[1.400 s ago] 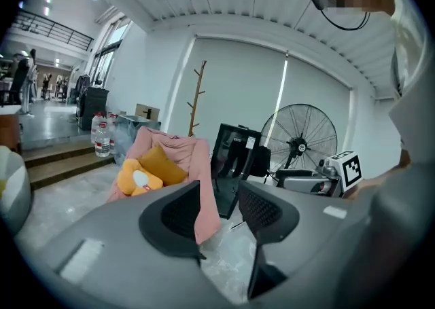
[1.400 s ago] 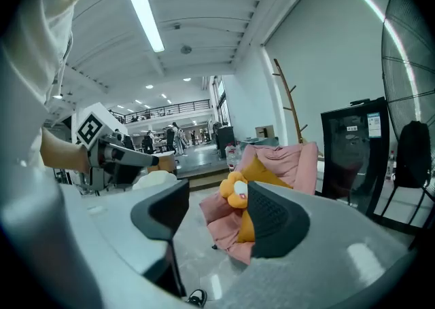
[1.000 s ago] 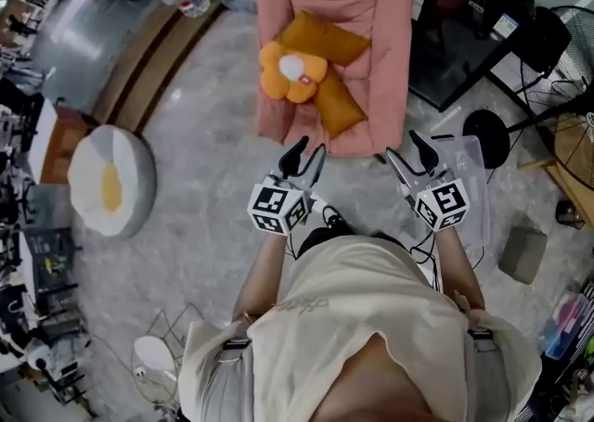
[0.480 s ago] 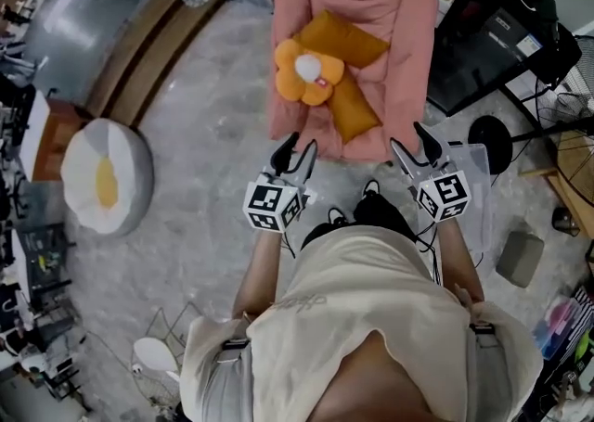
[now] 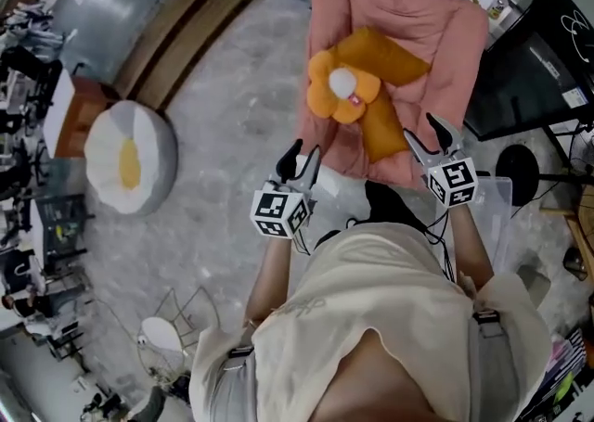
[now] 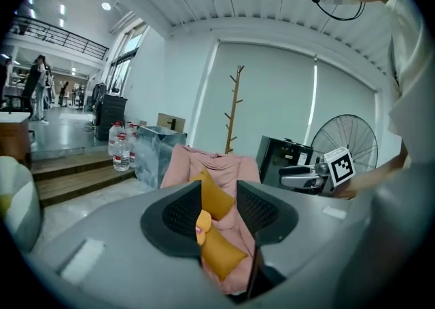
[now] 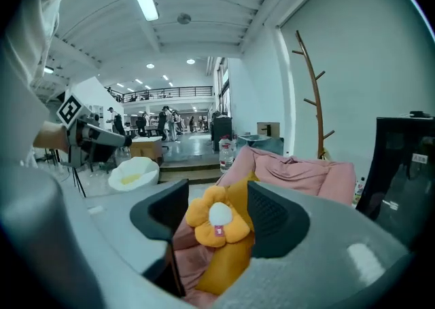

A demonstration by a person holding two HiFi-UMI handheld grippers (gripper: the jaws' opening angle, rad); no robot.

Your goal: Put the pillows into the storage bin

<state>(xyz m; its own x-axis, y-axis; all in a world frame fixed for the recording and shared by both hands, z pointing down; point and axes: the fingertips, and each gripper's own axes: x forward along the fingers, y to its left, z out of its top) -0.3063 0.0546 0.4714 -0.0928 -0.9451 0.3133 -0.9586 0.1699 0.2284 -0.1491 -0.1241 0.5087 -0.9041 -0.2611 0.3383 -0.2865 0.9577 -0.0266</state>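
An orange flower pillow [image 5: 343,88] lies on two mustard pillows [image 5: 390,54] [image 5: 382,128] in a pink cushioned seat [image 5: 436,21]. My left gripper [image 5: 299,159] is open just short of the seat's front left corner and holds nothing. The right gripper [image 5: 436,134] is open too, above the seat's front edge beside the lower mustard pillow. Along the right jaws the flower pillow [image 7: 217,219] shows close ahead, untouched. Beyond the left jaws lie the mustard pillows [image 6: 219,195]. A clear plastic bin [image 5: 501,221] stands on the floor at my right.
A white and yellow egg pouf [image 5: 130,170] sits on the floor at left. A black cabinet [image 5: 548,58] stands right of the seat, with a fan [image 6: 346,141] and a wooden coat stand [image 6: 234,107] behind. A wire basket [image 5: 181,318] is behind me, bottles [image 6: 119,148] by the steps.
Both grippers have come nearer the pink seat; the right one now reaches over its front edge. Both pairs of jaws stand as wide as before.
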